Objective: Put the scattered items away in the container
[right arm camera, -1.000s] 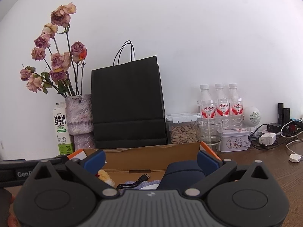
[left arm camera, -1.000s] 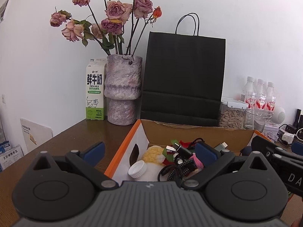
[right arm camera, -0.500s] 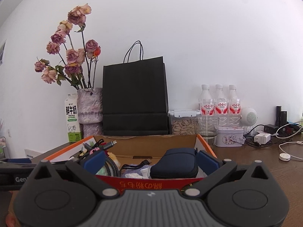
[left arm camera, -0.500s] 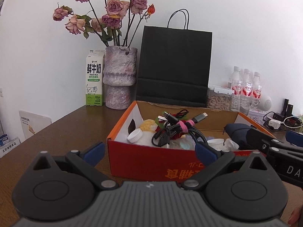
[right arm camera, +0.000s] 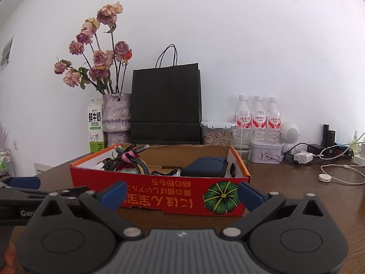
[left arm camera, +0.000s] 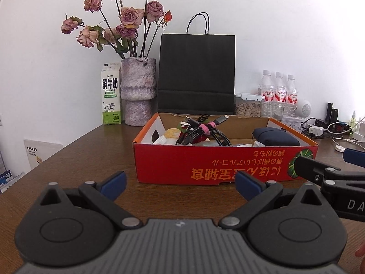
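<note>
The red box [left arm camera: 224,159] sits on the table [left arm camera: 91,159], long side facing both grippers, with cables [left arm camera: 205,132] and a blue pouch [left arm camera: 276,135] inside. The left gripper [left arm camera: 180,183] and right gripper [right arm camera: 181,193] are wide apart, empty, equally near.

left tongs [left arm camera: 180,183]: spread wide, level | right tongs [right arm camera: 182,194]: spread wide, level

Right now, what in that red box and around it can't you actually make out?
- Box bottom: the red cardboard box front wall hides it in both views.
- Items under the cable bundle: covered, left view.
- Navy pouch: lower part behind the wall, right view.
- Right gripper: cut off by the left view's edge.
- Milk carton: fine print too small.
</note>
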Motion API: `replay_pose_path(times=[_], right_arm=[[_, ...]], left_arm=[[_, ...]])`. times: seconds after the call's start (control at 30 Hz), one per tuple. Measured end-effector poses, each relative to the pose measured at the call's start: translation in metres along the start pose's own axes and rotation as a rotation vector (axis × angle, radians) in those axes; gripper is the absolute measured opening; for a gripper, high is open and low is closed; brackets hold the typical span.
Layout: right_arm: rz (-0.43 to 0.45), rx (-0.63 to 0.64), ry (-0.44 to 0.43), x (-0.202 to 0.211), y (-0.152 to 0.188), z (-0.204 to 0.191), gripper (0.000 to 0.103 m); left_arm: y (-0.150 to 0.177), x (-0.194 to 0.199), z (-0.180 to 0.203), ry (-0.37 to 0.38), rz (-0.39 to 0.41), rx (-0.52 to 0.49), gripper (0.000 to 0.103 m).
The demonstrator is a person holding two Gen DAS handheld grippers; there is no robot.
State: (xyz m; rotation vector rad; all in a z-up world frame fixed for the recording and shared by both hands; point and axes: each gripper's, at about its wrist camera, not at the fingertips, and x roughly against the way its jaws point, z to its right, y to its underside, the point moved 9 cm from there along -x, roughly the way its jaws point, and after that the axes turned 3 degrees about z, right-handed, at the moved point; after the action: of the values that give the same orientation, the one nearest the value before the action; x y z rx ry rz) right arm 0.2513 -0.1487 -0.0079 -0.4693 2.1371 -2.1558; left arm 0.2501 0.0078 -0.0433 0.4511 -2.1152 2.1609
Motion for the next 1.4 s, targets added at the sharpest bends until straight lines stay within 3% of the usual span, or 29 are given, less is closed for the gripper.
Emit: replay_pose_path(times=[0.17,0.57,1.4], right_arm=[[-0.023,0.008,-0.022,0.015,0.006,-0.005,0.103],[-0.059,0.002,0.016,0.030,0.012,0.000,0.103],[-0.092,-0.006,0.008,0.025,0.017,0.001,0.103]], left_arm=[[0.003,0.020,-0.002,-0.017,0.022,-0.029,0.103],[0.003,0.036,0.005,-0.009,0.057,-0.081,0.103],[0.006,0.031,0.005,-0.007,0.016,-0.077,0.103]])
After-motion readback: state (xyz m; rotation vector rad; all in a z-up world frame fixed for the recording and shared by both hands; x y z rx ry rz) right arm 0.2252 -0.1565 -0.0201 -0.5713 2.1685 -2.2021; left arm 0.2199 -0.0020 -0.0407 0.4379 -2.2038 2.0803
